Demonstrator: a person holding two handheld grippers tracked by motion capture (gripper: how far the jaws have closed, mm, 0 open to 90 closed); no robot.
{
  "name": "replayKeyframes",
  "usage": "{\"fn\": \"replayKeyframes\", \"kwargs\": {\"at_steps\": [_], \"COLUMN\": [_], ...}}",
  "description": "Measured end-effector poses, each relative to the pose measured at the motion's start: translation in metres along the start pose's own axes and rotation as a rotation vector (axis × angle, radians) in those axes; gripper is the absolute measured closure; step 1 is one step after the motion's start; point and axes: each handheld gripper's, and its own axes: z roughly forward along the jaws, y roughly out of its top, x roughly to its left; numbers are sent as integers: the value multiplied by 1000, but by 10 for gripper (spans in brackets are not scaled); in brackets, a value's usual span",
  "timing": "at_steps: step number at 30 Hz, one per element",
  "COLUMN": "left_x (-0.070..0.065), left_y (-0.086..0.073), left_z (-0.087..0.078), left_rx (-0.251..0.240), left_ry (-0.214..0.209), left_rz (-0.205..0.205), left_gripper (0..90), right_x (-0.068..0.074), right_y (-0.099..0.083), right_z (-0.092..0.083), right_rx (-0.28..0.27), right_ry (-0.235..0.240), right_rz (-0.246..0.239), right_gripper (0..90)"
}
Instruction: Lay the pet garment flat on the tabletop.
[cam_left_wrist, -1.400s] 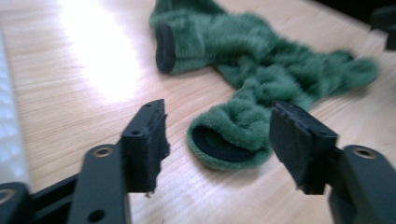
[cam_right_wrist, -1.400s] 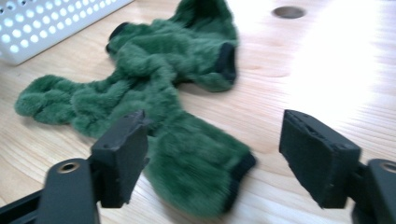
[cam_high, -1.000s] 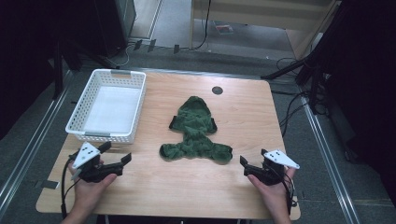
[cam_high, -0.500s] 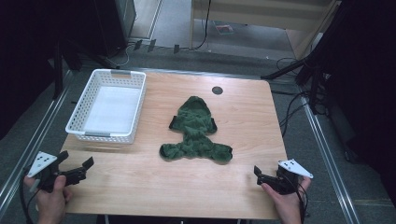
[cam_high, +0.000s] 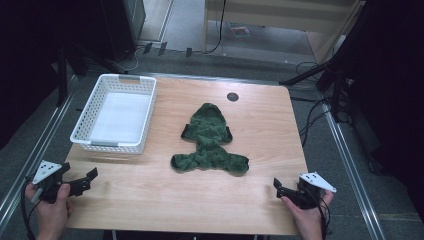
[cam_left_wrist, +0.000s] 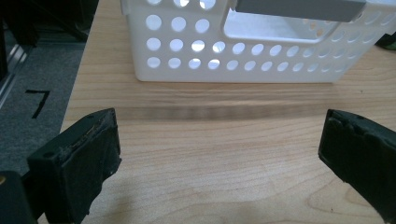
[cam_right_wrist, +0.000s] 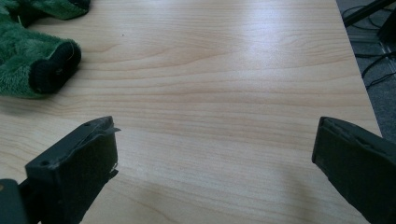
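A green fuzzy garment (cam_high: 210, 142) with black cuffs lies spread flat on the middle of the wooden table (cam_high: 260, 125). One of its black cuffs (cam_right_wrist: 51, 67) shows at the upper left of the right gripper view. My left gripper (cam_high: 86, 180) is held over the table's front left corner, open, with nothing between its jaws (cam_left_wrist: 219, 135). It faces the basket's near wall. My right gripper (cam_high: 278, 187) hovers at the front right edge, open and empty (cam_right_wrist: 215, 140), to the right of the garment and apart from it.
A white perforated basket (cam_high: 115, 112) stands at the table's back left, its near wall (cam_left_wrist: 233, 60) a short way beyond my left gripper. A small dark round grommet (cam_high: 232, 96) sits near the far edge. Cables (cam_high: 310, 120) trail on the floor to the right.
Both grippers drew back from the garment toward the front edge. The left swung out past the left corner, then came partly back. The garment and basket have not moved.
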Motion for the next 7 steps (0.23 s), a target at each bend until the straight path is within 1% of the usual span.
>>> {"fn": "replayKeyframes", "kwargs": {"at_steps": [4, 5, 6, 7], "left_x": [1, 1, 1, 1], "left_y": [0, 0, 0, 0], "left_z": [1, 1, 1, 2], "left_rx": [3, 3, 4, 4], "left_ry": [-1, -2, -1, 1], "left_rz": [-9, -9, -8, -7], "left_gripper": [0, 0, 0, 0], "right_x": [-1, 0, 0, 0], "right_y": [0, 0, 0, 0], "right_z": [0, 0, 0, 0], "right_rx": [-5, -7, -7, -6], "right_ry": [0, 3, 3, 5], "right_rz": [1, -2, -2, -5], "right_gripper": [19, 50, 50, 70]}}
